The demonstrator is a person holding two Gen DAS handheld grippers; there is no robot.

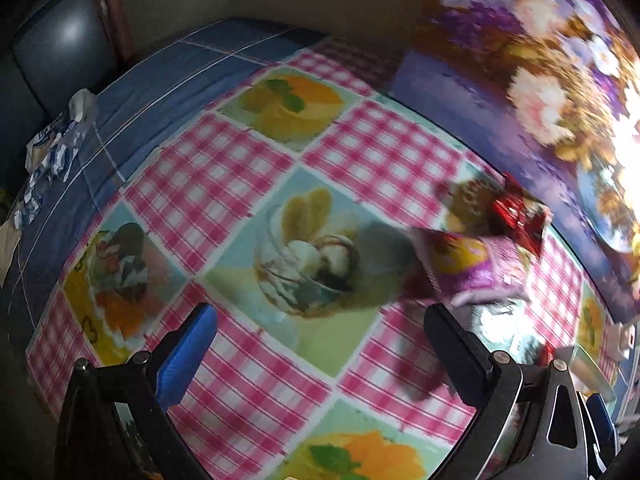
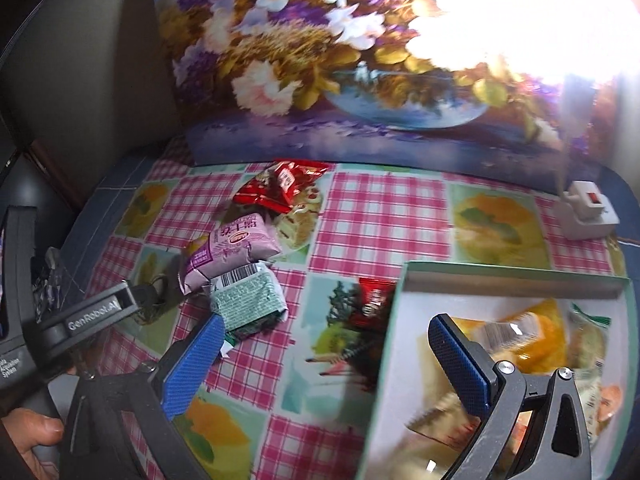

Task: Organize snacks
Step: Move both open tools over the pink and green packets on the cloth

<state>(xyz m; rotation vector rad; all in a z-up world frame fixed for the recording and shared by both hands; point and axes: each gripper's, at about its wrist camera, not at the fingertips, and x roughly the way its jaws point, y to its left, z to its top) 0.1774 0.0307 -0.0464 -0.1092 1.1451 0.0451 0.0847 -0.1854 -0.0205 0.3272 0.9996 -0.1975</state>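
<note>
Right wrist view, working outward from the fingers.

Right gripper: blue pads spread wide, nothing held; right finger over the box, left finger just beside the green packet.
Left gripper: spread wide, empty, over bare cloth; purple packet just beyond its right finger.

Loose snacks, all on the checked tablecloth:
- green packet, barcode up, nearest the right gripper, touching the purple one.
- purple packet, just beyond the green.
- red packet, farthest, close to the floral panel.
- small red packet, against the box's left wall.

Box: near right, open-topped, already holding an orange packet and several others, blurred.

Step in hand, as judged: between picks, part of the snacks boxed, four still out. Next move likely calls for closing on the green packet, lifting clear of the purple one, carrying right over the box wall.

Surroundings: floral panel upright along the far edge, strong glare at its right; white power adapter at far right; crumpled wrappers at the far left edge in the left wrist view; a hand on the other tool's grip.

Obstructions: overlapping packets risk a double grab; box wall needs clearing.
</note>
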